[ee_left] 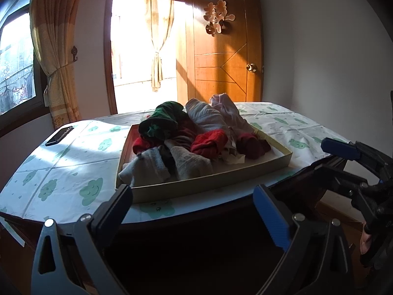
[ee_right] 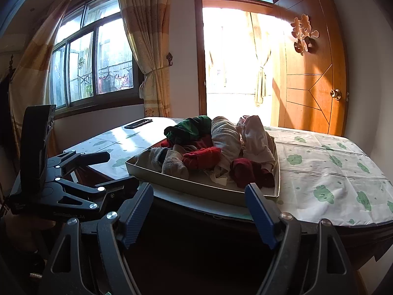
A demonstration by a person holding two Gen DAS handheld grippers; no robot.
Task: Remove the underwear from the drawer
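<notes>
Fingers (ee_left: pixel 122 196) of both grippers gape wide and empty short of the bench (ee_left: pixel 61 172) edge; the tray (ee_left: pixel 208 184) of heaped clothes (ee_left: pixel 196 132) sits ahead, with a phone (ee_left: pixel 59 135) at the far left corner.

rumpled underwear (ee_left: pixel 196 135) in red, green, grey and pink fills the shallow drawer (ee_left: pixel 208 186).

Open tabletop (ee_left: pixel 61 169) lies at left and right of the frame around the tray (ee_left: pixel 196 188); only a phone (ee_left: pixel 59 135) sits upper left.

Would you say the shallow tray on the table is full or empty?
Full: the tray holds a heap of bunched clothes rising above its rim.
</notes>
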